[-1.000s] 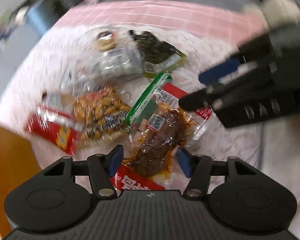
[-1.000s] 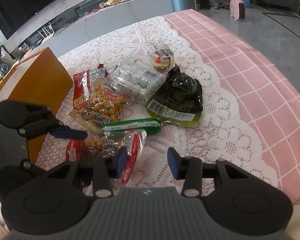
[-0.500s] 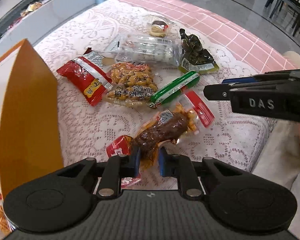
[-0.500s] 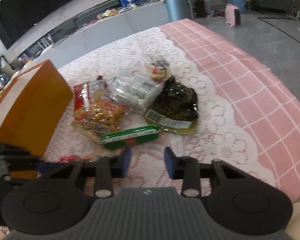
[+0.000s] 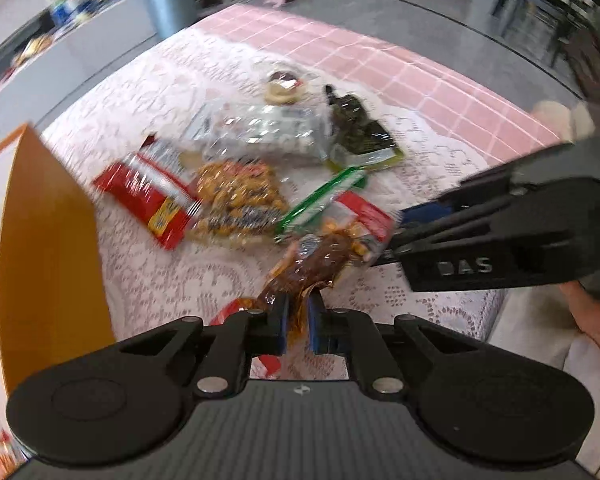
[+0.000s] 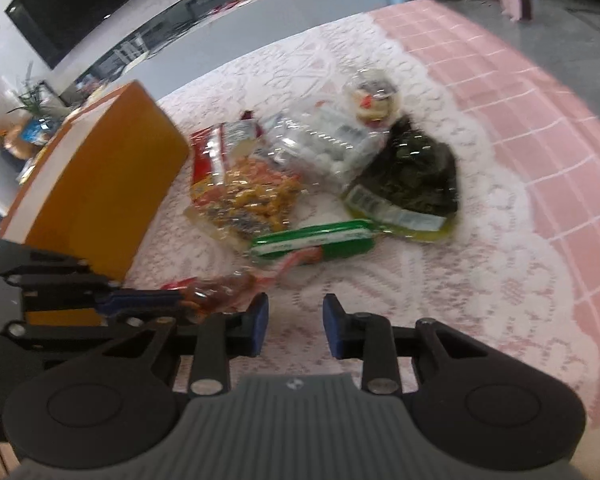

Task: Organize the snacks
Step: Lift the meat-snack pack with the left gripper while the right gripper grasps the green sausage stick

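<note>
My left gripper [image 5: 298,312] is shut on the near end of a clear packet of brown sauced meat [image 5: 320,256], which is raised off the lace cloth. The packet's far, red-edged end reaches the tips of my right gripper [image 5: 396,236]. In the right wrist view the packet [image 6: 220,294] hangs just left of my right gripper [image 6: 294,312]. That gripper's jaws are closing, with a gap and only cloth between them. The left gripper [image 6: 172,300] comes in from the left there.
On the cloth beyond lie a green sausage stick [image 6: 312,240], a peanut bag [image 6: 252,200], a red packet [image 5: 152,196], a clear tray of white balls [image 6: 324,144], a dark greens pouch [image 6: 416,176] and a small cup cake [image 6: 376,96]. An orange box [image 6: 100,200] stands at the left.
The left gripper's jaws closed on the brown meat packet and raised its end off the cloth. The right gripper's jaws have narrowed, and it has tilted slightly.
</note>
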The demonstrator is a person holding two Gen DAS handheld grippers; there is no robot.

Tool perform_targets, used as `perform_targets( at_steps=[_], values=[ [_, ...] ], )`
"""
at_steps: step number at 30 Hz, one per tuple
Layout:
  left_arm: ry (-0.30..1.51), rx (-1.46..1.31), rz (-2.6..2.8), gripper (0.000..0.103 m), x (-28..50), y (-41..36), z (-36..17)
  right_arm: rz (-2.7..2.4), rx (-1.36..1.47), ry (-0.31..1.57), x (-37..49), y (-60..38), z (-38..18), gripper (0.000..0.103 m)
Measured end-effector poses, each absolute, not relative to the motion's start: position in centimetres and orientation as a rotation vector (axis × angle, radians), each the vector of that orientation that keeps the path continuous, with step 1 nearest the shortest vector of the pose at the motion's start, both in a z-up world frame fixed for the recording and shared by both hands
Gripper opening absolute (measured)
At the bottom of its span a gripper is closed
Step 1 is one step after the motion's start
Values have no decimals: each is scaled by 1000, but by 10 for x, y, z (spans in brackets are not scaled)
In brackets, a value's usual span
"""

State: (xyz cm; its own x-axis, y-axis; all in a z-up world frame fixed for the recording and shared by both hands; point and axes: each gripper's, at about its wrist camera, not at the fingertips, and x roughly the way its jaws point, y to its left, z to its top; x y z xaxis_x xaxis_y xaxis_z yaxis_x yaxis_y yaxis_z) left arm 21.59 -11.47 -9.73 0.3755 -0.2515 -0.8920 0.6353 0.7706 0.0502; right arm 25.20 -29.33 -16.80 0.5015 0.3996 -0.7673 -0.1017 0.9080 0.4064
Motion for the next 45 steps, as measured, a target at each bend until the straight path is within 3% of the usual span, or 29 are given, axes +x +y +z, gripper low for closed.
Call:
perform_targets(
  at_steps=[2,5,7,9,14,17,18,19,30,36,37,40,45],
  values=[
    [1017,468,-608,15,216,-119,-97,322,330,999,255,-291,-167,29],
    [961,539,-652,31,213,-127,-98,336,342,993,258,-290,-168,29],
    [930,587,-665,49,211,-132,-102,349,364,981,259,-291,-167,29],
    [899,640,-662,54,208,-137,-107,361,380,967,261,-291,-166,29],
    [869,696,-581,54,207,-141,-119,362,394,963,265,-291,-167,29],
    [856,598,-502,68,210,-133,-116,333,403,966,267,-294,-169,30],
    [856,532,-477,77,212,-128,-114,314,406,971,268,-295,-170,34],
    [862,481,-460,78,215,-124,-112,292,413,978,269,-297,-171,37],
    [941,374,-412,77,224,-120,-124,162,485,1012,288,-304,-181,41],
    [951,372,-398,59,221,-115,-125,151,510,1008,301,-303,-182,47],
    [949,363,-397,51,220,-113,-123,143,498,1000,302,-302,-182,47],
    [939,323,-391,38,217,-109,-116,140,483,989,305,-298,-181,51],
    [925,202,-321,30,214,-96,-98,141,408,982,307,-288,-180,53]
  ],
)
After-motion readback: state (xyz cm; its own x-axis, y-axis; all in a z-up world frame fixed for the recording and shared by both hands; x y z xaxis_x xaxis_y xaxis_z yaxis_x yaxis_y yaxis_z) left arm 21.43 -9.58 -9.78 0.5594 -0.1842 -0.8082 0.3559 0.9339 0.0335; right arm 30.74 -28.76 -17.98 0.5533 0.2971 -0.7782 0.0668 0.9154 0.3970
